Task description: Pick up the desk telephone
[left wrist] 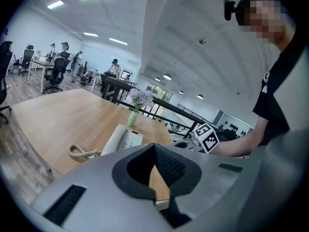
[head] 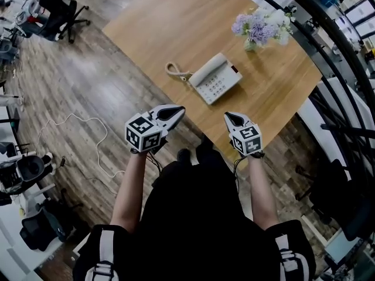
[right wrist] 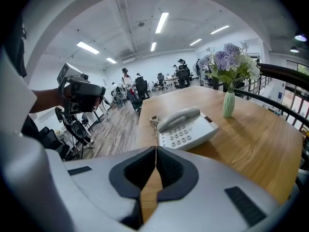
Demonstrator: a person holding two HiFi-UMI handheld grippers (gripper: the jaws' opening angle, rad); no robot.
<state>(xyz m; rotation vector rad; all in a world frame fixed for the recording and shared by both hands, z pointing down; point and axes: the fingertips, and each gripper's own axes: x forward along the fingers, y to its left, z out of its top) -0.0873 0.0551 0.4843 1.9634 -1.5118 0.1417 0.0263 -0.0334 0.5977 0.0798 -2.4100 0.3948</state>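
A white desk telephone [head: 215, 78] lies on the wooden table [head: 176, 22], its handset on the cradle and its coiled cord [head: 174, 71] trailing off to the left. The phone [right wrist: 186, 127] sits straight ahead in the right gripper view and ahead to the left as the phone [left wrist: 121, 138] in the left gripper view. My left gripper [head: 180, 109] hovers at the table's near edge, left of the phone, jaws shut and empty. My right gripper [head: 227, 116] hangs over the near edge below the phone, also shut with nothing held. Both are apart from the phone.
A vase of purple flowers [head: 259, 28] stands behind the phone, near the table's far right. A black railing [head: 328, 57] runs along the right side. Office chairs [head: 55, 10] and a white cable [head: 94, 139] are on the wood floor at left.
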